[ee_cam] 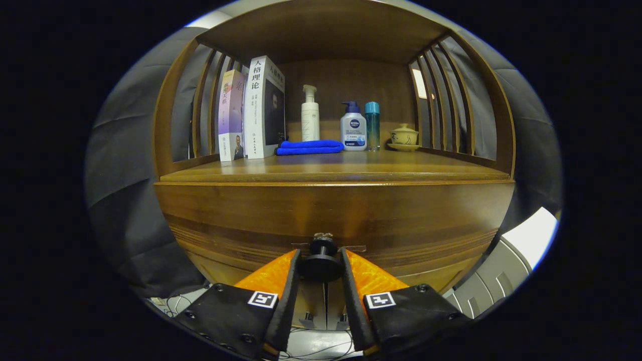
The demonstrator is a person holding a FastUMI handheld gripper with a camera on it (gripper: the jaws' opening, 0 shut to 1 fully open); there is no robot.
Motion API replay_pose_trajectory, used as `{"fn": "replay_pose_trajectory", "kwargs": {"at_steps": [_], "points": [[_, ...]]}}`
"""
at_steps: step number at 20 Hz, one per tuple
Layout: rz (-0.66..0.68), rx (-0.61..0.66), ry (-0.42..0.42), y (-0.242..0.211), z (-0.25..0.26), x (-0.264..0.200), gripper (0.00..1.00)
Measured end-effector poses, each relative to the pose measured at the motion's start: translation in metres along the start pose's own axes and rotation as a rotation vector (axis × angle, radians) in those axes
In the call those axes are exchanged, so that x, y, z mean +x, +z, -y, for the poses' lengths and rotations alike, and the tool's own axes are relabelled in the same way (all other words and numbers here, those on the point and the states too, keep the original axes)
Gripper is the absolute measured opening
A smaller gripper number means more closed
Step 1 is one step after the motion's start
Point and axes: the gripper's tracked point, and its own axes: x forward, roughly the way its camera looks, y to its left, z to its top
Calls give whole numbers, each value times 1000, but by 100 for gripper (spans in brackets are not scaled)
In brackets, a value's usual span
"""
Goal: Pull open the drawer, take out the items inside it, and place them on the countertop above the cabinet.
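A round dark drawer knob point(321, 260) sits squarely between the two fingers of the hand-held gripper point(321, 256), and both fingers press against its sides, so the gripper is clenched on the knob. The knob projects from the curved front of a wooden drawer point(331, 213), which lies flush with the cabinet point(210, 240), not pulled out. The drawer front fills the space directly ahead of the fingertips and spreads to both sides of them.

Above the drawer and beyond the fingers runs the wooden countertop point(351, 168), inside an alcove with slatted wooden sides. At its back, from left to right: two upright books point(251, 113) leaning together; a folded blue cloth point(310, 147) lying flat just beside them; a tall white pump bottle point(310, 115) standing behind the cloth; a squat white pump bottle with a blue head point(353, 129); a slim teal bottle point(372, 125) touching or nearly touching it; and, a little apart to the right, a small lidded teacup on a saucer point(404, 137).

Grey cloth point(125, 165) hangs to the left of the cabinet.
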Motion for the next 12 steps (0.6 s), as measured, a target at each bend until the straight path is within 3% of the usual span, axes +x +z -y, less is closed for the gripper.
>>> {"fn": "replay_pose_trajectory", "kwargs": {"at_steps": [3,4,12], "points": [[12,14,6,1,0,1,36],[9,2,15,3,0,2,27],[-8,20,30,-2,1,-2,27]]}}
